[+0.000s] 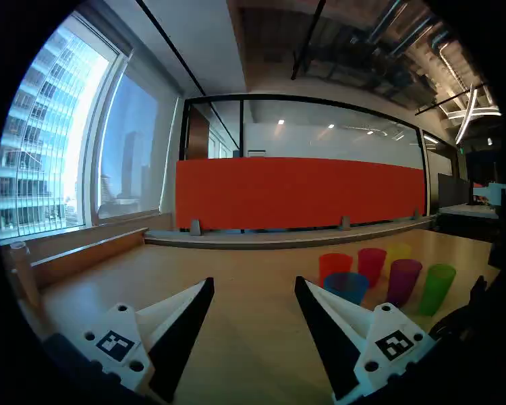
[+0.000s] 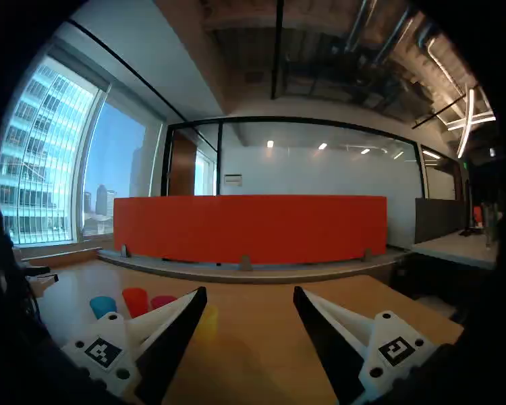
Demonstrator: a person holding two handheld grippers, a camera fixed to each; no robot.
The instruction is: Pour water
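Several coloured plastic cups stand grouped on the wooden table (image 1: 253, 337). In the left gripper view they sit to the right, just beyond my right finger: an orange cup (image 1: 335, 265), a blue cup (image 1: 346, 287), a crimson cup (image 1: 371, 263), a yellow cup (image 1: 398, 252), a purple cup (image 1: 403, 280) and a green cup (image 1: 436, 288). My left gripper (image 1: 253, 283) is open and holds nothing. In the right gripper view the blue cup (image 2: 103, 306), orange cup (image 2: 135, 300) and crimson cup (image 2: 162, 301) lie low at the left, with the yellow cup (image 2: 208, 321) partly behind my finger. My right gripper (image 2: 249, 291) is open and holds nothing.
An orange divider panel (image 1: 300, 192) runs along the table's far edge, with a glass wall behind it. Large windows (image 1: 44, 155) and a wooden ledge (image 1: 84, 250) line the left side. Another desk (image 2: 455, 246) stands at the right. A dark piece of gear (image 2: 13, 270) shows at the far left.
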